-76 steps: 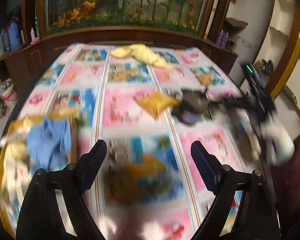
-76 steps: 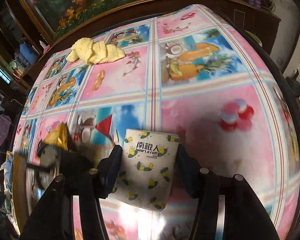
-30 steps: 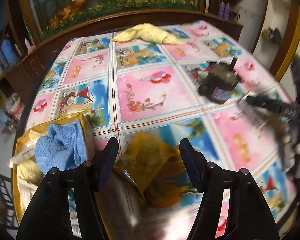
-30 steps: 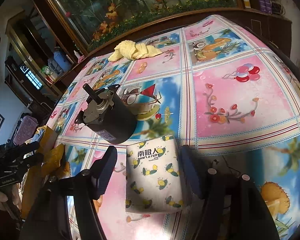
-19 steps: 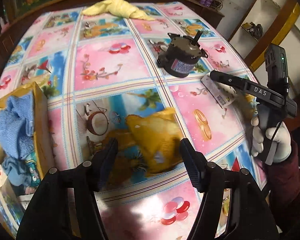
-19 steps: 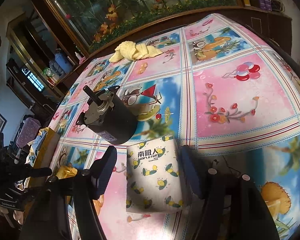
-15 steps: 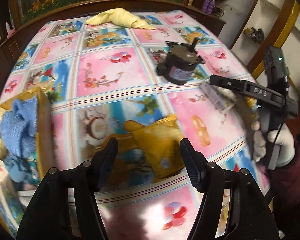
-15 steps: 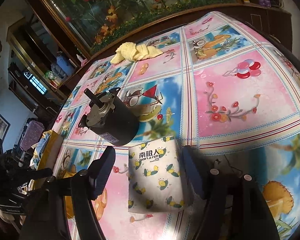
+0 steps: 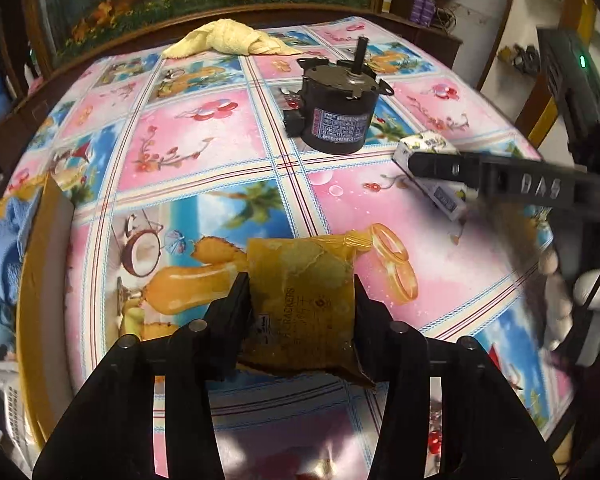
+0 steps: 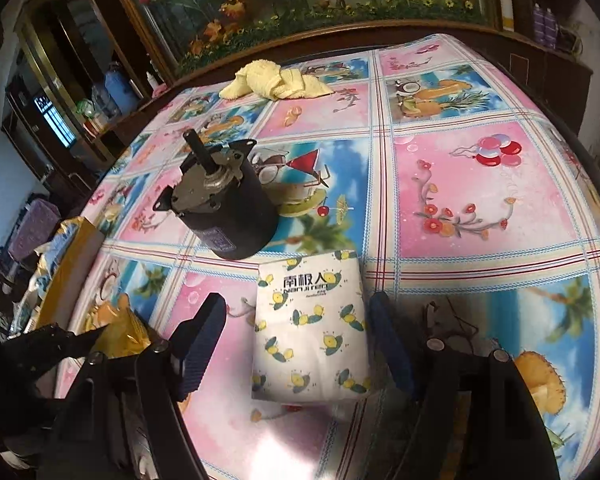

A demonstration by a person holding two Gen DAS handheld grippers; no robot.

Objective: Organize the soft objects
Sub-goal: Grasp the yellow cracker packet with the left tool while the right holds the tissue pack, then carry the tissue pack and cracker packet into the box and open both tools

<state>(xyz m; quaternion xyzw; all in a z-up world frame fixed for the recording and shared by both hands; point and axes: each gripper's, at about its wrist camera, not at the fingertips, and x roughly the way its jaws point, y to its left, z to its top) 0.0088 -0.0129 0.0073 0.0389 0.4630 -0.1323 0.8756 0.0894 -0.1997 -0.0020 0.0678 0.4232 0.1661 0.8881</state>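
Observation:
My left gripper [image 9: 300, 300] is shut on a yellow cracker packet [image 9: 304, 296], its fingers pressed against both sides, low over the patterned tablecloth [image 9: 196, 140]. The packet also shows in the right wrist view [image 10: 122, 334]. My right gripper [image 10: 296, 320] is open around a white tissue pack [image 10: 312, 324] with yellow prints that lies on the cloth; a gap shows on its left side. The tissue pack also shows in the left wrist view [image 9: 432, 176]. A yellow towel [image 9: 228, 40] lies at the far edge. A yellow box [image 9: 40, 280] at the left holds a blue towel [image 9: 0, 240].
A black motor [image 9: 340, 108] with a shaft stands mid-table, just beyond the tissue pack [image 10: 220, 208]. A dark wooden cabinet with a floral panel [image 10: 300, 0] runs behind the table. The table edge curves close on the right.
My left gripper has closed in on the cracker packet and now grips it. My right gripper stays around the tissue pack with its jaws wider apart than 2.5 s ago.

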